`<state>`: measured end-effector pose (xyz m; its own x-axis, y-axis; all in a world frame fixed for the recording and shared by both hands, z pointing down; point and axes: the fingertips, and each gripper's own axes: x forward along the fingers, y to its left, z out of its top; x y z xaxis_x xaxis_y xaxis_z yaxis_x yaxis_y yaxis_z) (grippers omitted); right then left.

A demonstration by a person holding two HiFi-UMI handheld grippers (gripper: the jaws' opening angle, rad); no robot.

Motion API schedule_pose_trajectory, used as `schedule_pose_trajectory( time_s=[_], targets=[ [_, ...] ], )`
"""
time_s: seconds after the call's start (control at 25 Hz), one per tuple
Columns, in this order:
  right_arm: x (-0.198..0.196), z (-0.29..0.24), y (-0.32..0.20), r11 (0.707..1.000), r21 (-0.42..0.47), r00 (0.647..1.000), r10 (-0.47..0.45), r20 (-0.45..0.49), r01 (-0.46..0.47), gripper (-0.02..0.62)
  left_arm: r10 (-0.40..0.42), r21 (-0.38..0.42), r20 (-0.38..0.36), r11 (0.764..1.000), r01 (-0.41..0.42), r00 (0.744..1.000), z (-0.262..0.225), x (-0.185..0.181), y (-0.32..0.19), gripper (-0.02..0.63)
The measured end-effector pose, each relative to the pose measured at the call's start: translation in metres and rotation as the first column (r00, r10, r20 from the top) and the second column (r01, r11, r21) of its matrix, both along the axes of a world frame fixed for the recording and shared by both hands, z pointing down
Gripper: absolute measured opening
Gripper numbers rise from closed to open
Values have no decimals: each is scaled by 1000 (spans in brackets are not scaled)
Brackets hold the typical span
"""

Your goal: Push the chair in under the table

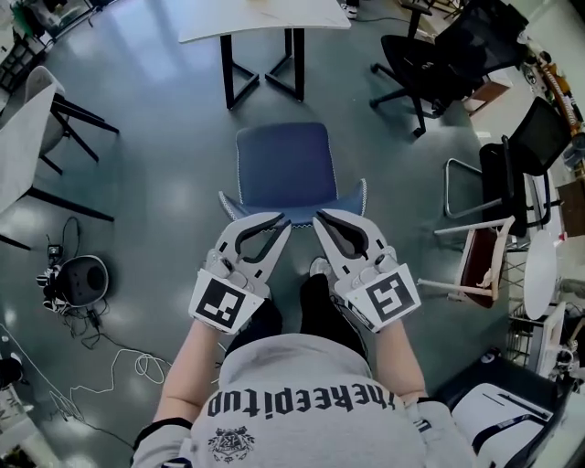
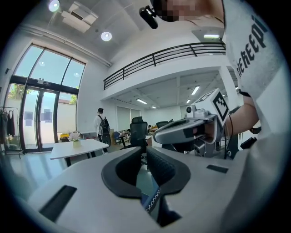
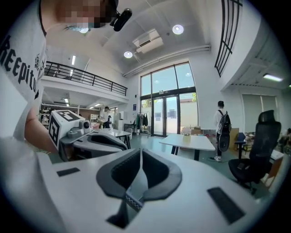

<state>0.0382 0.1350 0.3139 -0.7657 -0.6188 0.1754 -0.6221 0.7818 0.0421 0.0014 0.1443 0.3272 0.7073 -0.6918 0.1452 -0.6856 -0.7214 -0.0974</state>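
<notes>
A blue chair (image 1: 283, 169) stands in front of me, its seat toward the white table (image 1: 265, 18) and its curved backrest toward me. A stretch of grey floor lies between the two. My left gripper (image 1: 283, 222) and right gripper (image 1: 317, 219) sit side by side, shut, with their tips at the top edge of the backrest. Whether they touch it I cannot tell. In the left gripper view, the left gripper (image 2: 144, 152) shows the backrest's stitched edge (image 2: 152, 200) below its jaws. The right gripper (image 3: 140, 152) shows the same edge (image 3: 134, 198). Neither holds anything.
Black office chairs (image 1: 448, 55) stand at the back right. A tipped wooden-framed chair (image 1: 484, 256) lies to my right. Another table (image 1: 18, 137) and a round device with cables (image 1: 78, 279) are at the left. A person with a backpack (image 3: 222, 129) stands far off.
</notes>
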Motion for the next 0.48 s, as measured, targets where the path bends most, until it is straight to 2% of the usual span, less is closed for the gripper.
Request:
schedule_pose_trajectory(
  time_s=[0.2, 0.36, 0.48],
  targets=[
    [4, 14, -15, 997, -8, 995, -82, -57, 82, 14, -29, -17, 33, 999, 29, 999, 12, 11, -13, 79],
    [5, 26, -25, 988, -15, 980, -152, -130, 152, 21, -38, -17, 112, 999, 40, 993, 26, 16, -21, 105],
    [5, 37, -30, 980, -29, 962, -200, -187, 198, 58, -33, -33, 166, 999, 39, 986, 42, 18, -23, 127]
  ],
)
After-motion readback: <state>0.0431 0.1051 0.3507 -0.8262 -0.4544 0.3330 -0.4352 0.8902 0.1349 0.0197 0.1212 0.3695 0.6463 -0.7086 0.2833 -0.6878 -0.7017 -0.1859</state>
